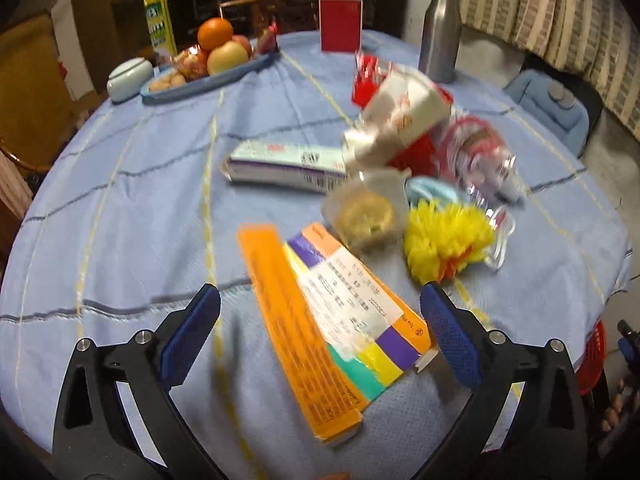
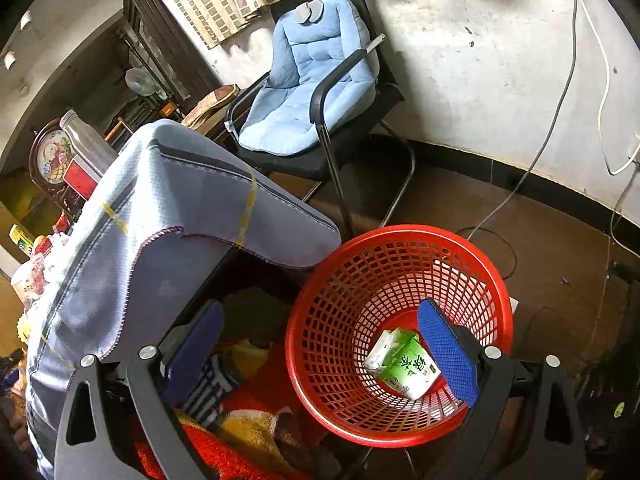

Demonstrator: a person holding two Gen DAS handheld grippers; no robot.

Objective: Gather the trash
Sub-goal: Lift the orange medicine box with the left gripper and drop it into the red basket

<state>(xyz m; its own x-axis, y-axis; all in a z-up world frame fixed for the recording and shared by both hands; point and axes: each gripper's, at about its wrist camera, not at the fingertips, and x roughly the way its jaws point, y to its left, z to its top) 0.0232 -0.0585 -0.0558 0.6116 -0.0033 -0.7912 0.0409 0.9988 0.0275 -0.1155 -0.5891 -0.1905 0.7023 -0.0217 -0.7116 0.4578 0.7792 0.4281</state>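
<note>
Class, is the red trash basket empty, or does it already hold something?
Not empty: the red basket holds one green and white carton lying on its bottom.

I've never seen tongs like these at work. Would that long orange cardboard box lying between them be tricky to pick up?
Probably not. The long orange cardboard box looks light and fairly stiff, though its end flap near the bottom seems open, so a hard squeeze might crush it. It lies flat on the blue tablecloth, so rolling is unlikely. The left tongs stand wide open around it.
</note>
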